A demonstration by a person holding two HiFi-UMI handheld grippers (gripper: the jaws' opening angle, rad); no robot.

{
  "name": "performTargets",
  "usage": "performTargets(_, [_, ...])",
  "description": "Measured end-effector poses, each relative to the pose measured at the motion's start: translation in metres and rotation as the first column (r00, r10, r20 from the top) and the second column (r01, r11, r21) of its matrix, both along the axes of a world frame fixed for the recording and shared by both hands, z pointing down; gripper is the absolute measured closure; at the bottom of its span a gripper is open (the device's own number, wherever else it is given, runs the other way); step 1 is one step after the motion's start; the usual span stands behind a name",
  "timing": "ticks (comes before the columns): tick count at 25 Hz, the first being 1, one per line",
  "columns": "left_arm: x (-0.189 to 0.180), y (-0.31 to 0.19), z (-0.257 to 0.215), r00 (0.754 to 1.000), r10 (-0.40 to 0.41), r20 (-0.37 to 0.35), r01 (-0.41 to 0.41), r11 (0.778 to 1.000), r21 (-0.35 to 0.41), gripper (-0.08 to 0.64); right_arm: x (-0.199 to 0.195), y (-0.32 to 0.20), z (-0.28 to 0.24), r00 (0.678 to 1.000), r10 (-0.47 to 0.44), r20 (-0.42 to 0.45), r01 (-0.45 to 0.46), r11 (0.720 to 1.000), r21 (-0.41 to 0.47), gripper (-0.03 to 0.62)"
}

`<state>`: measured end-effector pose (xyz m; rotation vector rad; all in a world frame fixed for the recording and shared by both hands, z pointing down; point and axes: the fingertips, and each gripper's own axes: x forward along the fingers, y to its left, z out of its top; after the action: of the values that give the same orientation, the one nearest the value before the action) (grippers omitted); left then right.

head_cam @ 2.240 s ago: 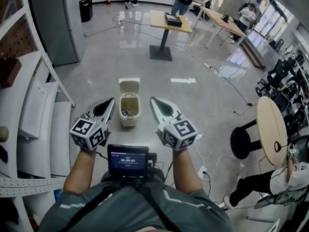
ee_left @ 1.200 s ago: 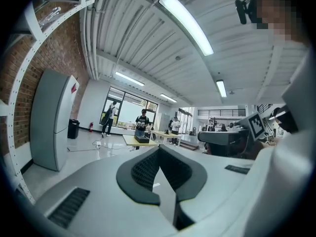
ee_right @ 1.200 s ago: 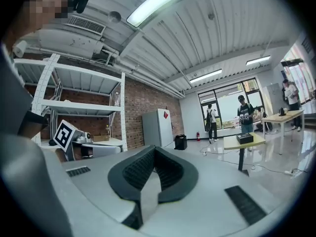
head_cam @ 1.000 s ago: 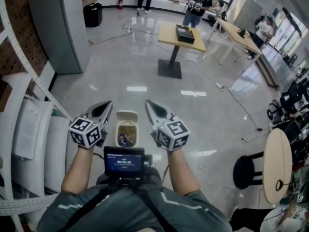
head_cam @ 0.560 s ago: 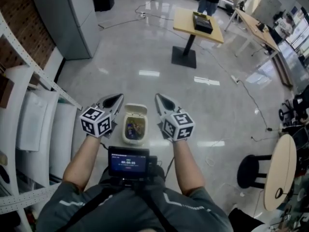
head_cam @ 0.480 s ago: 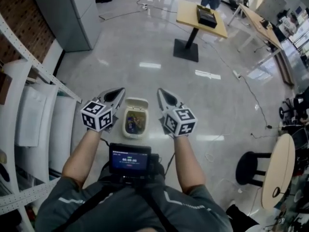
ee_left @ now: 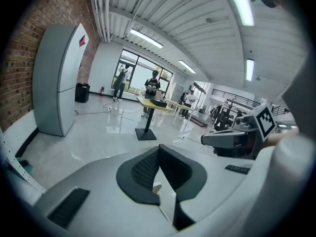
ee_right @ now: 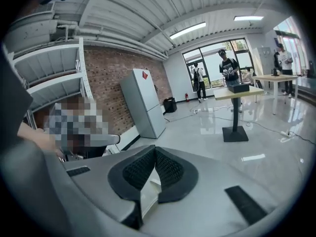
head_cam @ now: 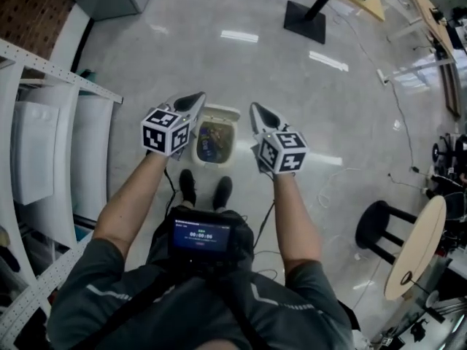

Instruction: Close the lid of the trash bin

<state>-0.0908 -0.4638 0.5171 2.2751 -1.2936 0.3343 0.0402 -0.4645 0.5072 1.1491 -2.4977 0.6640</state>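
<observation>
A small cream trash bin stands on the floor just ahead of the person's shoes. Its lid is swung up and back on the far side, and litter shows inside. My left gripper hovers above the bin's left edge and my right gripper above its right side. Neither touches the bin. Both grippers are shut with nothing held: in the left gripper view the left gripper's jaws meet, and in the right gripper view the right gripper's jaws meet too. Both gripper views look across the room, over the bin.
White metal shelving runs along the left. A black stool and a round wooden table stand at the right. A table's black base is farther ahead. Cables trail over the glossy floor.
The person has walked up to the bin and the head view has tilted down. The bin now sits right at the feet between the two grippers. The lid stays open.
</observation>
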Motion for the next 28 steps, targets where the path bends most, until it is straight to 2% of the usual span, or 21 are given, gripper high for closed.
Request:
performTargets(3, [-0.003, -0.014, 0.035, 1.000, -0.015, -0.008, 0.014, 0.998, -0.060, 0.568, -0.005, -0.017, 0.036, 1.000, 0.014, -0.019, -0.014, 1.000, -0.026, 0.581])
performTargets(6, [0.002, -0.022, 0.074, 1.000, 0.010, 0.012, -0.008, 0.992, -0.126, 0.568, -0.004, -0.031, 0.072, 0.996, 0.041, -0.075, -0.043, 0.999, -0.032, 0.581])
performTargets(11, [-0.001, -0.035, 0.137, 0.998, 0.029, 0.059, -0.016, 0.980, -0.200, 0.567, -0.013, -0.043, 0.137, 0.995, 0.063, -0.081, -0.073, 0.989, -0.127, 0.581])
performTargets(15, [-0.001, -0.045, 0.180, 0.998, 0.016, 0.056, -0.001, 0.965, -0.263, 0.567, -0.013, -0.053, 0.179, 0.992, 0.064, -0.109, -0.081, 0.983, -0.164, 0.581])
performTargets(22, [-0.001, -0.054, 0.222, 0.998, 0.024, 0.061, -0.004, 0.949, -0.315, 0.567, -0.025, -0.059, 0.224, 0.992, 0.062, -0.107, -0.088, 0.964, -0.252, 0.582])
performTargets(28, [0.000, -0.057, 0.238, 0.997, 0.033, 0.069, -0.008, 0.940, -0.342, 0.568, -0.031, -0.064, 0.238, 0.990, 0.084, -0.111, -0.112, 0.956, -0.271, 0.581])
